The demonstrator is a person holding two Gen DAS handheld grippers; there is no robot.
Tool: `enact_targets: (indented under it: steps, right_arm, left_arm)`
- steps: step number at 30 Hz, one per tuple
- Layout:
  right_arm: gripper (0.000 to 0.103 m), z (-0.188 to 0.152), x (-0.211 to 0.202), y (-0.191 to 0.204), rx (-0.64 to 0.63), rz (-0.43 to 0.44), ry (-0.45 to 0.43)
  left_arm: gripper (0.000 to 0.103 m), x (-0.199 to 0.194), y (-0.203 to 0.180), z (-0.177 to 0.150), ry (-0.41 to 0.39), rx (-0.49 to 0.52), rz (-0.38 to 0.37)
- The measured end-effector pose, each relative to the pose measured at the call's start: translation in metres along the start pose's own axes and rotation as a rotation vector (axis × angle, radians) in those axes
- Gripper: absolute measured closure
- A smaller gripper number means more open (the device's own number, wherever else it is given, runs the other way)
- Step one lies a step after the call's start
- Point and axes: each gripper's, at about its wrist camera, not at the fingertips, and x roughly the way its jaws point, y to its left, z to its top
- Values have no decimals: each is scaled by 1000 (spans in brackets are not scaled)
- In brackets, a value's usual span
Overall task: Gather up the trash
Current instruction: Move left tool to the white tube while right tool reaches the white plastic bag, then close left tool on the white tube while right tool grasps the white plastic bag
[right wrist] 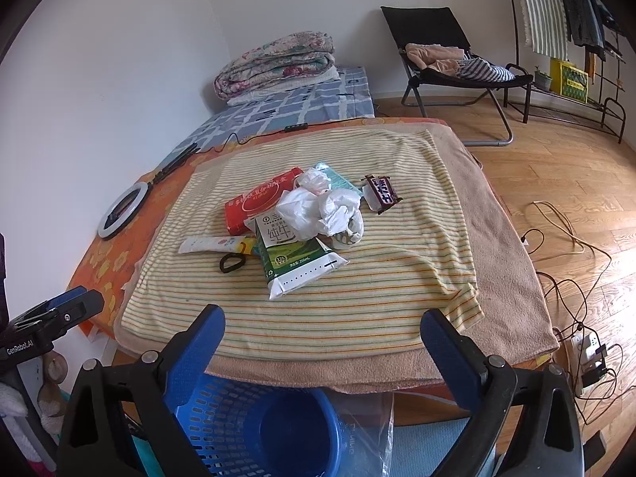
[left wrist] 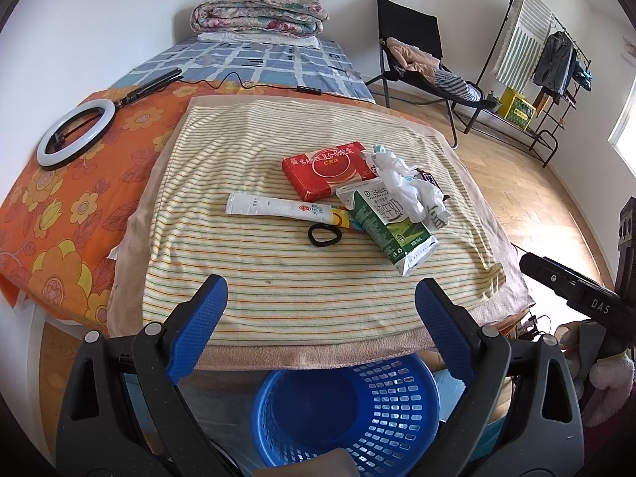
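Trash lies in a heap on the striped towel on the bed: a red packet, a green milk carton, crumpled white plastic, a white tube and a black hair tie. The right wrist view shows the same carton, plastic, red packet and a dark snack wrapper. A blue basket stands on the floor below the bed's near edge. My left gripper and right gripper are both open and empty, above the basket.
A ring light with its cable lies on the orange sheet at left. A folded quilt sits at the bed's far end. A black chair with clothes and a clothes rack stand at right. Cables and a power strip lie on the wooden floor.
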Motion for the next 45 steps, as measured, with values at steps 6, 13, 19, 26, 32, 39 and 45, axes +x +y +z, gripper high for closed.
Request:
enact_targets:
  steps: [6,13,19,26,32,39,45]
  right_arm:
    - [5,24,27,-14,35,30,39]
    - [5,47,58,-21,38,38,70]
    - [5,61,81,-30,57,33,95]
    - [5,74,103,-33,52,26,111]
    - [5,83,124,-33,51,32,121]
    - [5,92,152,-32,56,43,153]
    - [9,94,170,-34,73,47,179]
  left_arm:
    - [7,28,12,26,35,24,-18]
    - [14,69,16,76,63,94,-51]
    - [30,136,34,110,177,72,-95]
    - [34,194,59,125,254,27,-95]
    - [42,223,63,119,332,47,-118]
    - [45,224,67,102,375,57,-160]
    - [45,201,71,77,413,63,-234]
